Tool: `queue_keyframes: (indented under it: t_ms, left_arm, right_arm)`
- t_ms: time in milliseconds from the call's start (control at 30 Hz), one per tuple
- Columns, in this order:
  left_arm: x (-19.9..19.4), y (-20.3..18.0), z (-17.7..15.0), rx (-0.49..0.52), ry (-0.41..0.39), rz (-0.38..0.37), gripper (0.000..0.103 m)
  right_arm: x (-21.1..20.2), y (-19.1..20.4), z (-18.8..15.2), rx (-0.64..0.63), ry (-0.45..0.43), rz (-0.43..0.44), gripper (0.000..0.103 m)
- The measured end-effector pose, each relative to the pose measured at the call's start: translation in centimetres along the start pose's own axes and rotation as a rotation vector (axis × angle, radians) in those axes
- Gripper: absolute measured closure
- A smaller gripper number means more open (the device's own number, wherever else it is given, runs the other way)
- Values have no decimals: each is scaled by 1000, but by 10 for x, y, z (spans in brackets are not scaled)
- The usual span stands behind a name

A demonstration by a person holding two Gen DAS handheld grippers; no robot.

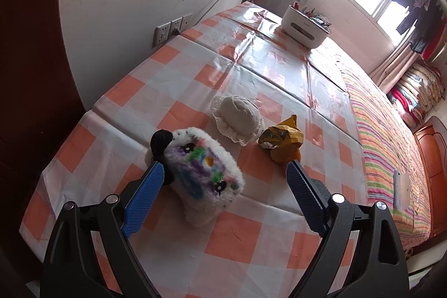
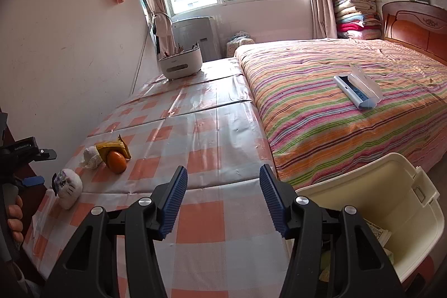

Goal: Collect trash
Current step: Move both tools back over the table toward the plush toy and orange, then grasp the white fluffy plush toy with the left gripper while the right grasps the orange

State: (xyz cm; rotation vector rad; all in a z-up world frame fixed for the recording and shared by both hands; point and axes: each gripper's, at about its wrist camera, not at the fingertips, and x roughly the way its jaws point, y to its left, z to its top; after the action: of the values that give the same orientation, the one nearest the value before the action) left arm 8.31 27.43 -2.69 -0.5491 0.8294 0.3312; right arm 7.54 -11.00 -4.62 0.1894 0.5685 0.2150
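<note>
Two views, left wrist first. Left gripper (image 1: 225, 168) stands with jaws wide, pads pressing on nothing; the fluffy white toy (image 1: 205, 172) lies between its fingers, close to the left one, its underside hidden. One crumpled yellow wrapper (image 1: 282, 140), the trash, lies just beyond the toy on the checked tablecloth (image 1: 251, 69), touching one white knitted hat (image 1: 237, 117). One orange (image 1: 296, 156) is nearly hidden behind the wrapper and the right finger. One white caddy (image 1: 303, 25) stands well beyond the toy, its contents too small to identify. Three wall sockets (image 1: 173, 28) sit beyond the toy on the wall.

Right wrist view. Right gripper (image 2: 223, 194) shows jaws partly apart with nothing between them. Left of the toy (image 2: 68, 190), a hand (image 2: 15, 217) is cut off by the frame edge. Beyond the toy, wrapper (image 2: 111, 145), orange (image 2: 116, 161) and hat (image 2: 90, 157) cluster together. One cream bin (image 2: 385, 200), far right of the toy, holds scraps mostly hidden by the gripper. One lint brush (image 2: 357, 88) lies on the striped bed (image 2: 321, 116).
</note>
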Motion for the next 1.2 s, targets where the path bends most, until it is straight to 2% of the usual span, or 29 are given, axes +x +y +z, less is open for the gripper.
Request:
queue_keyframes:
  t_ms: [200,333,500,767,900,1200]
  left_arm:
    - [19,23,5,-49,68,21,15]
    - [32,26,7,-48,96,34,15]
    - [50,27,7,-64,149,14,15]
    - [66,26,6,-53,169,26,15]
    - [70,18,3,9,163,43,17]
    - [72,10,-2,73,149,55,24]
  right_arm:
    - [23,28,6,-42,67,82,50]
    - [44,55,15,-115,118,150,50]
    - [81,93,27,-218,187,230,50]
    - [133,146,26,-322,276,340,50]
    - [152,161,24,-331,318,380,50]
    - [180,178,20,-345,374,392,50]
